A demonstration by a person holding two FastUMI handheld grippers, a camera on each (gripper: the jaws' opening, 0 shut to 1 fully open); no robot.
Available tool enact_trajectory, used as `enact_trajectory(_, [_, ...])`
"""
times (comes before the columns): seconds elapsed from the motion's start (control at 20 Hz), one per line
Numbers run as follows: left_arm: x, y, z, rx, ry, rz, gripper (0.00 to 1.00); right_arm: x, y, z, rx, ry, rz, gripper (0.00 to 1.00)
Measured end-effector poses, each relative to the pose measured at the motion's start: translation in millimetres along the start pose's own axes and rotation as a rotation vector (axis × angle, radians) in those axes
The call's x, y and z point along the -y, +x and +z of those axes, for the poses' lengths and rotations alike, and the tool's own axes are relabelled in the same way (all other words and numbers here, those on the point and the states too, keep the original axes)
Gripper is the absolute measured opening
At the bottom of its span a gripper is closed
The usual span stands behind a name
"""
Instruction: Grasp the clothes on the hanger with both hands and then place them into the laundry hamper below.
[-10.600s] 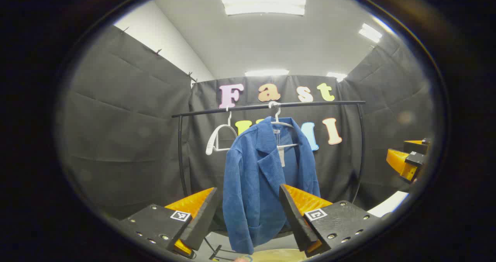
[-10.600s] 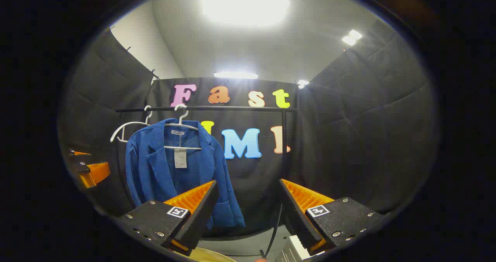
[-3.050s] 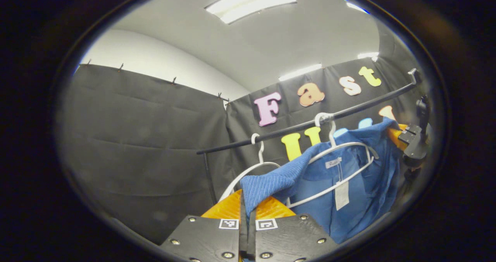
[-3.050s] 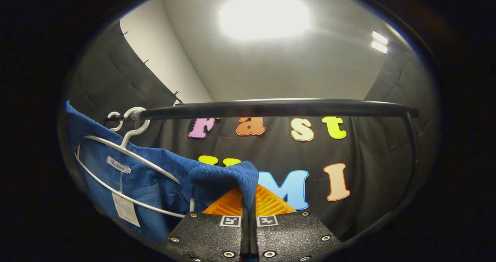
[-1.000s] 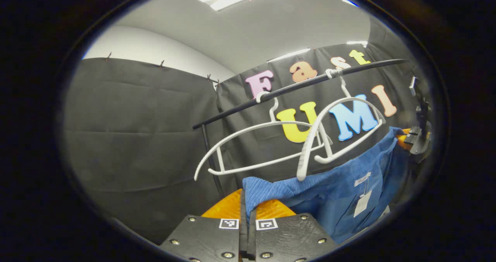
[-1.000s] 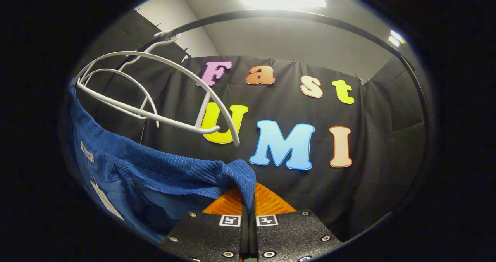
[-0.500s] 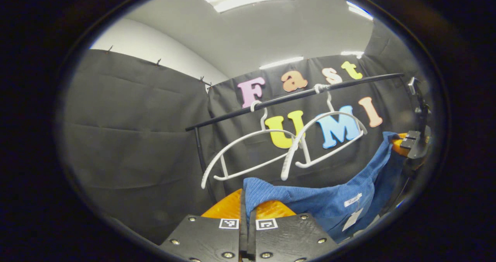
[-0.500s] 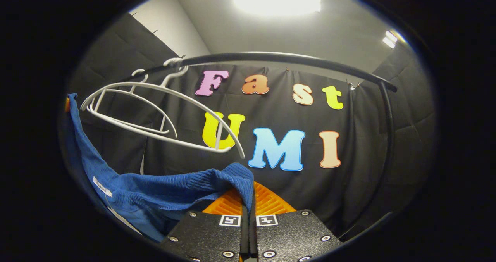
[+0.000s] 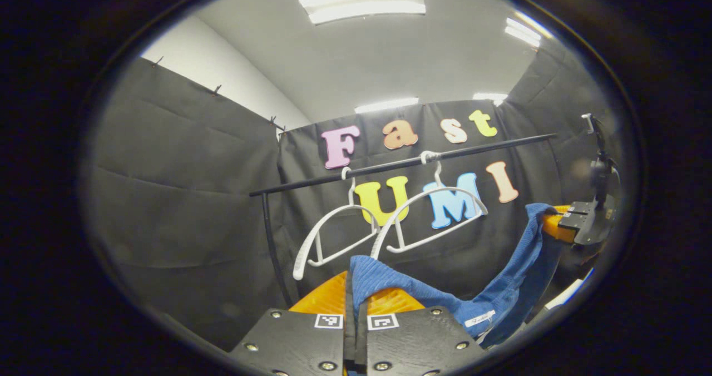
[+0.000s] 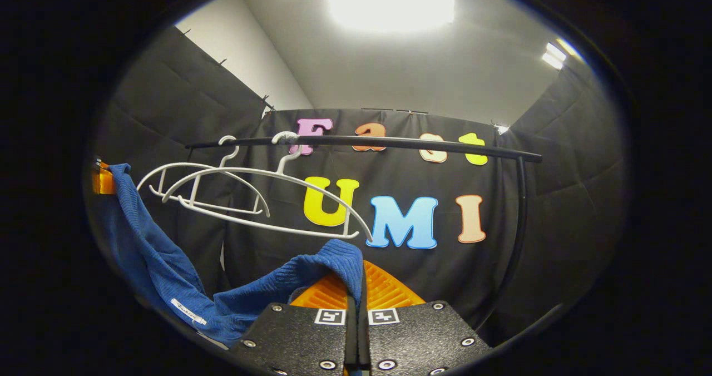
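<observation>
Both grippers clamped on blue ribbed-corduroy jacket: left gripper and right gripper each pinch one end | jacket sags between them, below two bare white hangers | label showing.

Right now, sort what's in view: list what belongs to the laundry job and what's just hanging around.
Job:
blue jacket
left gripper, shut on it
right gripper, shut on it

Bystanders:
two bare white hangers
black rail
</observation>
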State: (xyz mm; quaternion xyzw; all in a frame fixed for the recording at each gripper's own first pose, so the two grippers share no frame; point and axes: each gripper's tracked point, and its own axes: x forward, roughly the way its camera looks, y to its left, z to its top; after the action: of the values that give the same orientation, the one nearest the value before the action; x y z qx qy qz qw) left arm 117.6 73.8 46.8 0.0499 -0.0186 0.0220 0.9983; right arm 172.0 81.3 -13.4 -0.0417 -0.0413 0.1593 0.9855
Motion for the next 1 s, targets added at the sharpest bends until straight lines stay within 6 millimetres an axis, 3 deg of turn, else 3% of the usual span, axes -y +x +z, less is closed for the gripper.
enact_trajectory(0.5, [24.5, -60.2, -3.6, -0.005, -0.066, -0.139, 0.00, -64.7, -91.2, 11.4, -0.031, 0.028, 0.055, 0.01])
enact_trajectory(0.8, [44.4, -70.0, -29.0, -0.041, -0.115, -0.175, 0.01, -95.9, -93.3, -7.0, -0.090, 0.063, 0.113, 0.01])
enact_trajectory(1.0, [56.9, -81.4, -63.3, -0.089, -0.136, -0.177, 0.01, -110.9, -110.1, -37.1, -0.160, 0.096, 0.139, 0.01])
